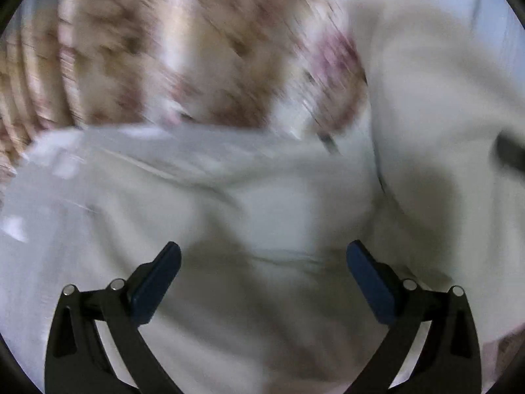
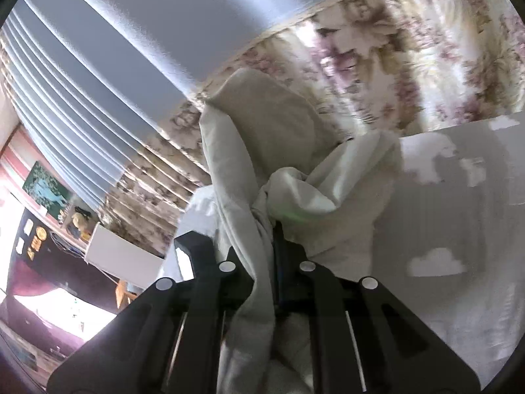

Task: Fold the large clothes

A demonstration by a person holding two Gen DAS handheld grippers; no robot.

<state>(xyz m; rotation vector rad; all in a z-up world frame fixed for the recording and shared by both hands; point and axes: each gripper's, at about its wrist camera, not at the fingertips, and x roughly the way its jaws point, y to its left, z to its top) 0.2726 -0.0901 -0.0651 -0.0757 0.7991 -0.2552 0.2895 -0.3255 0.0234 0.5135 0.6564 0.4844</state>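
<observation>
A large cream-white garment (image 1: 249,197) fills the blurred left wrist view, bunched in soft folds. My left gripper (image 1: 262,262) hovers just over it, open, with blue pads (image 1: 157,282) wide apart and nothing between them. In the right wrist view my right gripper (image 2: 264,246) is shut on a gathered fold of the same cream garment (image 2: 272,151), which rises in a crumpled bundle above the fingers and hangs down between them. A white sheet with pale cloud shapes (image 2: 459,229) lies under the garment on the right.
Floral curtains (image 2: 393,59) hang behind the bed, and show blurred behind the garment (image 1: 164,59) in the left wrist view. A white box (image 2: 118,252), a dark cabinet with small items (image 2: 36,239) and a picture (image 2: 46,190) stand at the left.
</observation>
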